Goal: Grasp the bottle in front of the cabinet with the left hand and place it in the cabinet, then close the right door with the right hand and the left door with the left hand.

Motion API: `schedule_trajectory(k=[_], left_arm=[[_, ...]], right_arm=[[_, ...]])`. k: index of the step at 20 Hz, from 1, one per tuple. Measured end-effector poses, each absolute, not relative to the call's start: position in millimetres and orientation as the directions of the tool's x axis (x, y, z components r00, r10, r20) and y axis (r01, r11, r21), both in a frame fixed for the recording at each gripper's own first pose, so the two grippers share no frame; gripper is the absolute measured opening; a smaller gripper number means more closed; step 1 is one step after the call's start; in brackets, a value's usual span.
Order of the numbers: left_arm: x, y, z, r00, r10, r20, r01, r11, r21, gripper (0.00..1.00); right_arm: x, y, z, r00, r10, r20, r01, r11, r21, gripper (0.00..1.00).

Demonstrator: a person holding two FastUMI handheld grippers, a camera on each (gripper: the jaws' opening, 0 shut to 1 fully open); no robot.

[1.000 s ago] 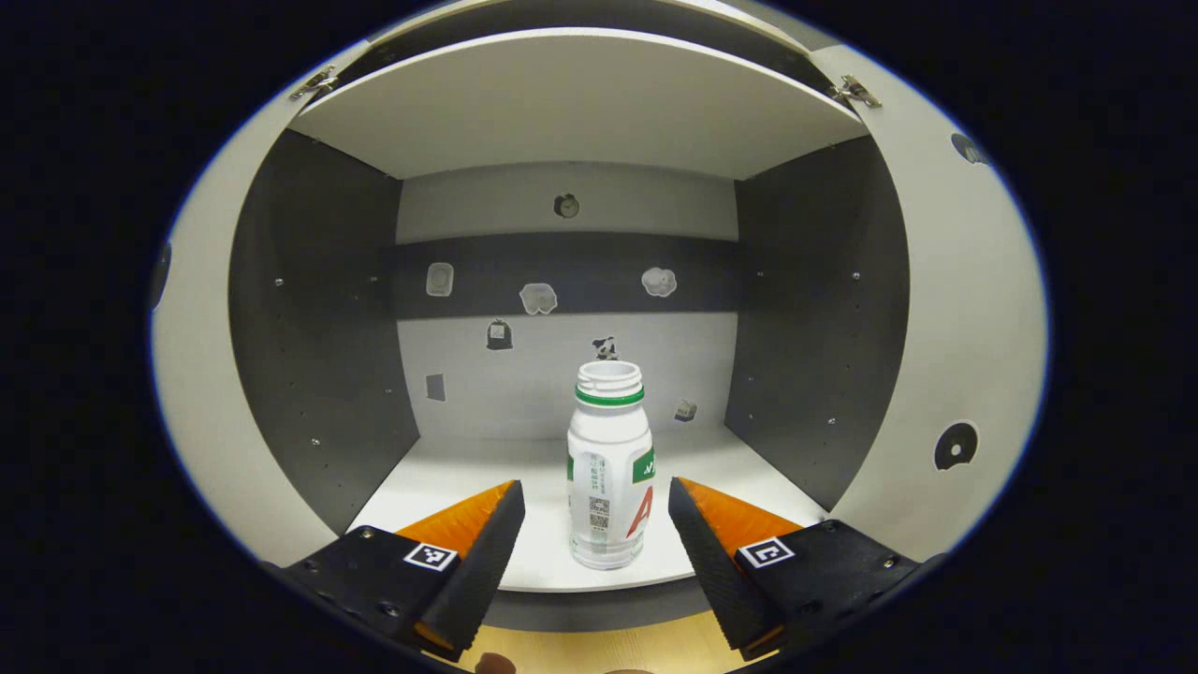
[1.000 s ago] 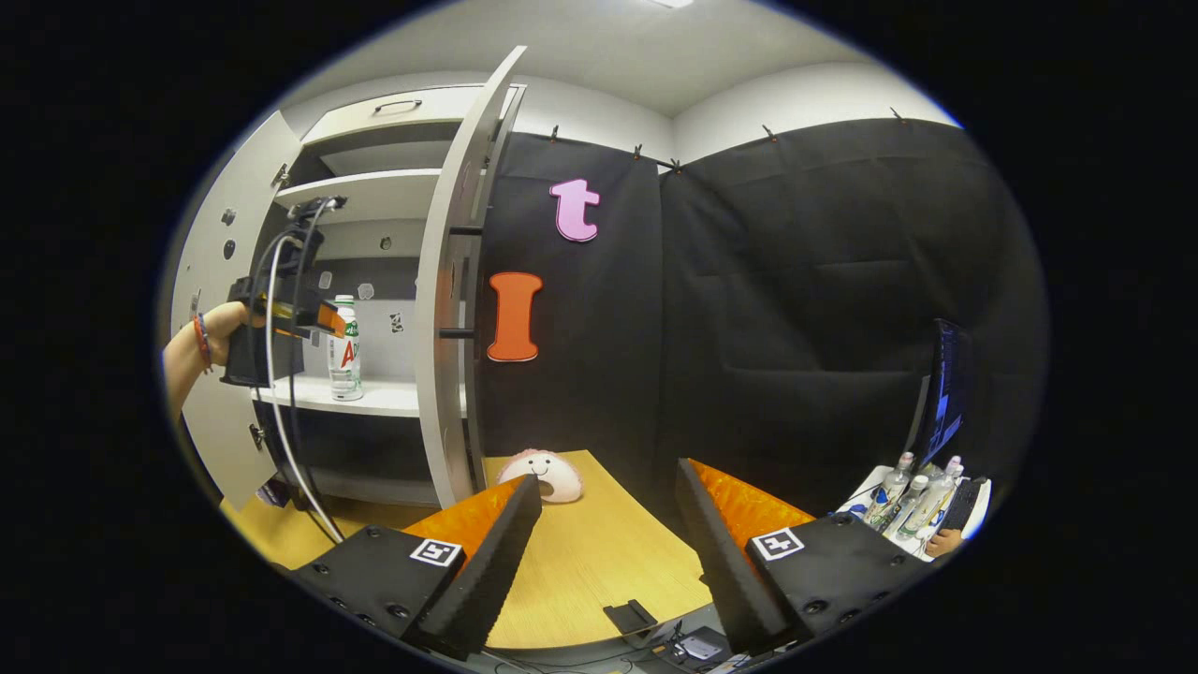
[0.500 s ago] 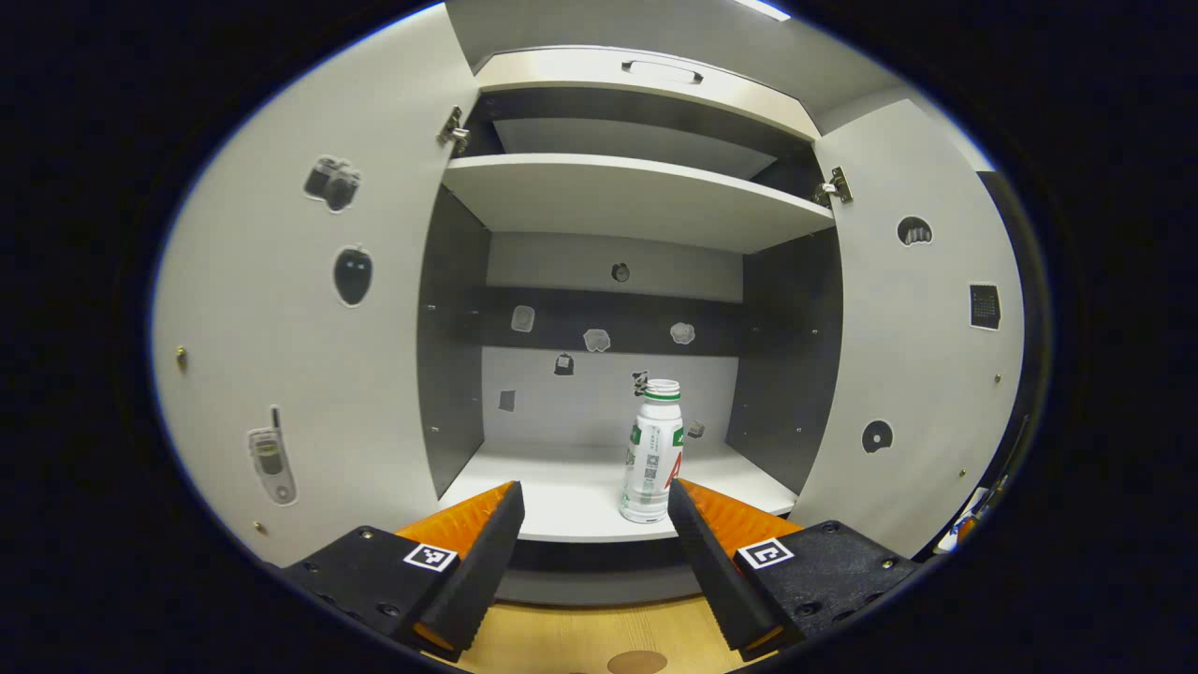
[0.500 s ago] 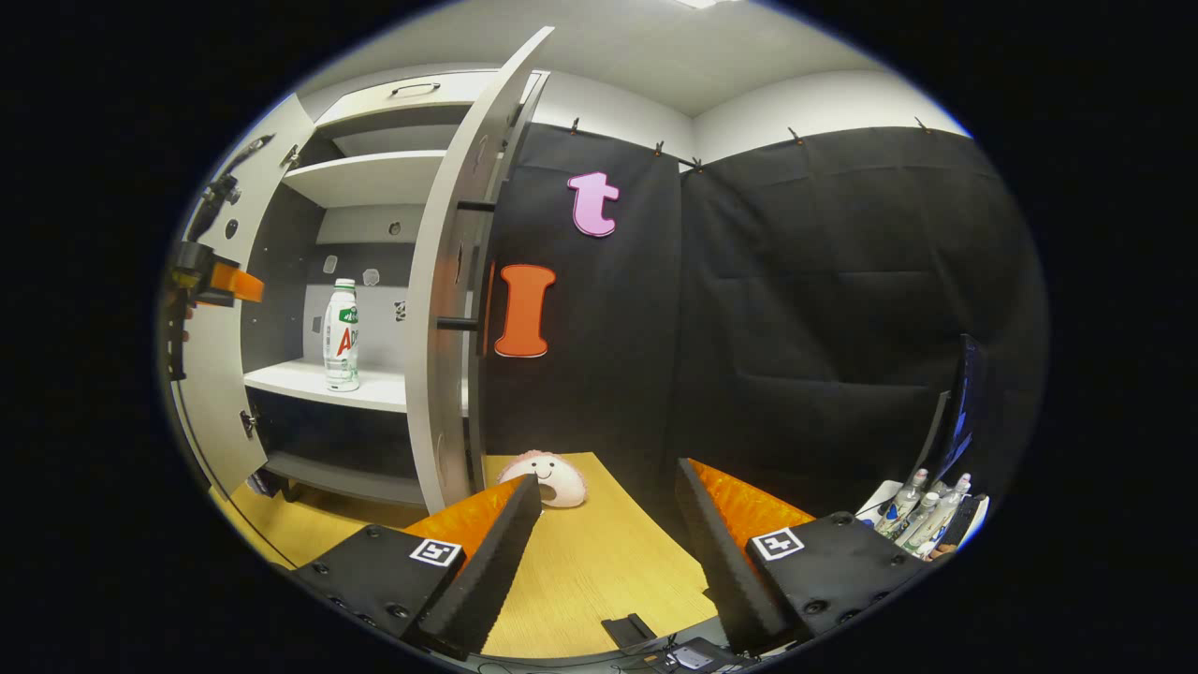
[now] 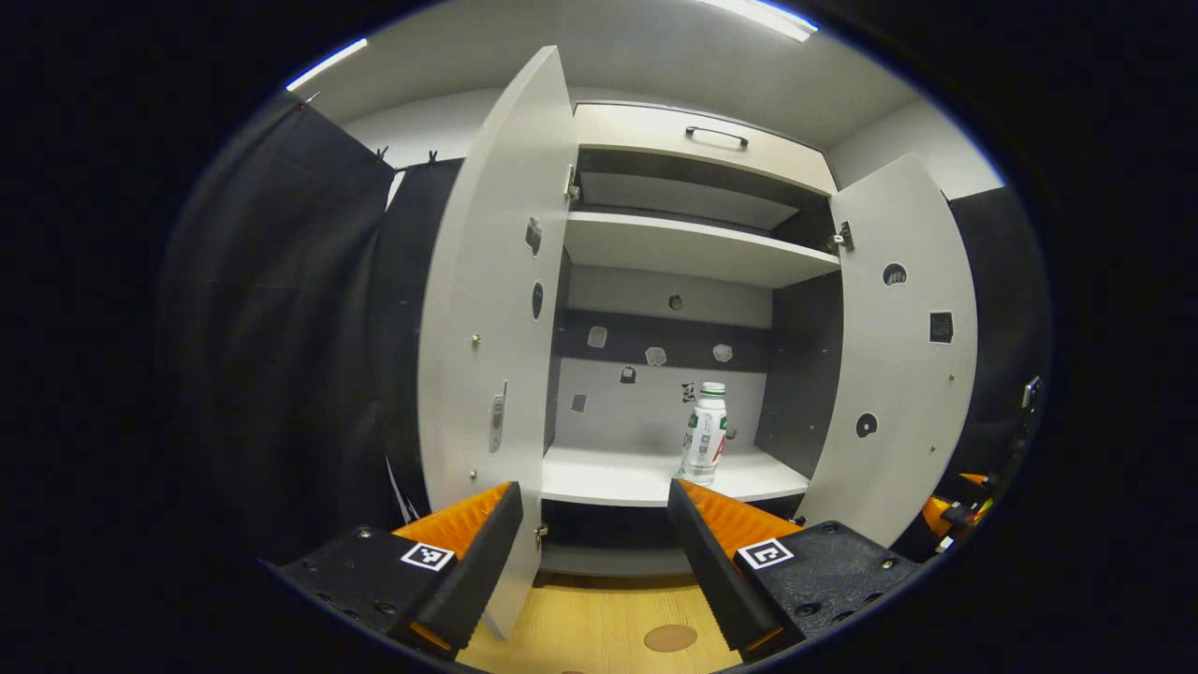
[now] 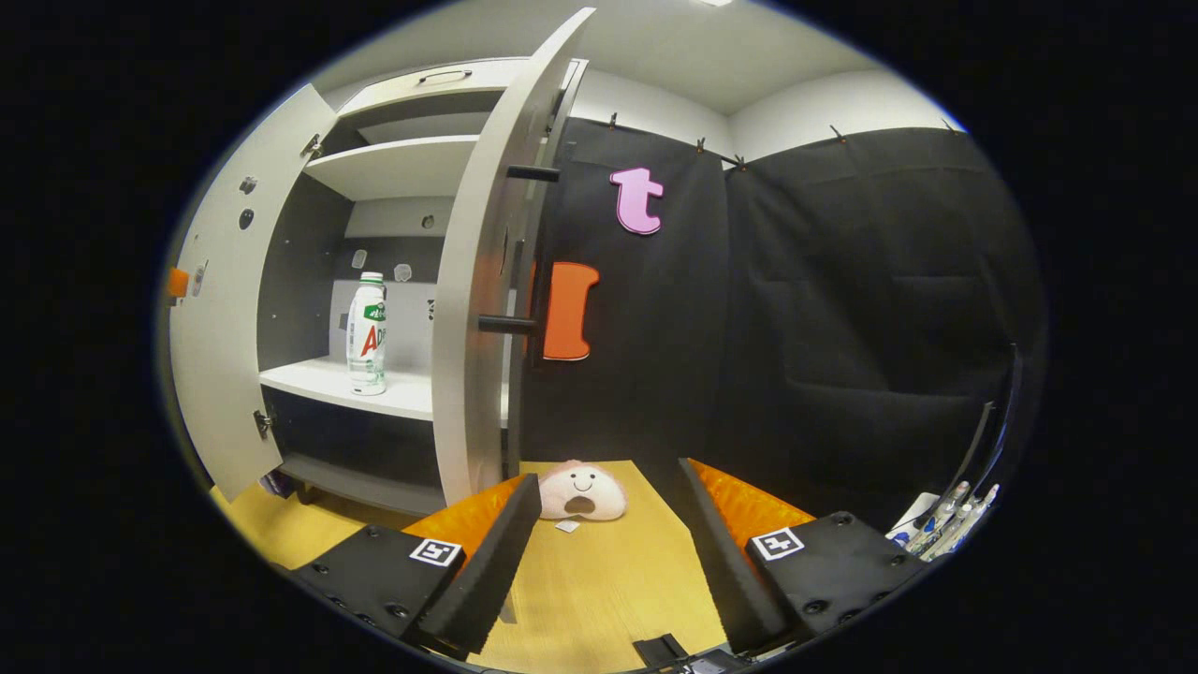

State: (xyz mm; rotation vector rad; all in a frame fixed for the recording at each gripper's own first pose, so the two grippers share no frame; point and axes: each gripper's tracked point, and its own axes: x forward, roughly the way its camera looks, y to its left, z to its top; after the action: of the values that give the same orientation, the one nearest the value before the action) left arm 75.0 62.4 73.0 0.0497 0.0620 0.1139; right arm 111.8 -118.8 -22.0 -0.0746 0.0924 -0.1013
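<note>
In the left gripper view, the bottle (image 5: 704,433) stands upright at centre frame on the lower shelf (image 5: 618,479) of the cabinet (image 5: 697,248), toward its right side. The left door (image 5: 487,309) and right door (image 5: 903,346) both hang open. The left claw (image 5: 595,524), at the bottom, is spread with nothing between its fingers, above the desk (image 5: 599,627). In the right gripper view, the right claw (image 6: 608,524) is likewise spread and empty, low in the frame, and a pink plush toy (image 6: 582,491) lies on the desk just beyond it.
</note>
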Motion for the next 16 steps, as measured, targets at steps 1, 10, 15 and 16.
schedule_trajectory(k=[1, 10, 15, 16], left_arm=[[71, 71, 76, 0.991, 0.121, -0.053, -0.118, 0.992, 0.052, 0.95], [21, 134, 76, 0.974, 0.225, -0.041, -0.222, 0.973, 0.058, 0.95], [2, 163, 78, 0.962, 0.271, -0.034, -0.270, 0.962, 0.029, 0.95], [-1, 168, 77, 0.959, 0.281, -0.034, -0.280, 0.960, 0.029, 0.95]], right_arm=[[115, -117, -23, 0.991, -0.101, -0.093, 0.094, 0.993, -0.077, 0.97], [112, -100, -30, 0.991, -0.088, -0.098, 0.080, 0.993, -0.087, 0.94], [108, -61, -36, 0.993, -0.017, -0.118, 0.012, 0.999, -0.044, 0.95], [107, -51, -36, 0.993, -0.003, -0.115, -0.002, 0.999, -0.043, 0.95]])
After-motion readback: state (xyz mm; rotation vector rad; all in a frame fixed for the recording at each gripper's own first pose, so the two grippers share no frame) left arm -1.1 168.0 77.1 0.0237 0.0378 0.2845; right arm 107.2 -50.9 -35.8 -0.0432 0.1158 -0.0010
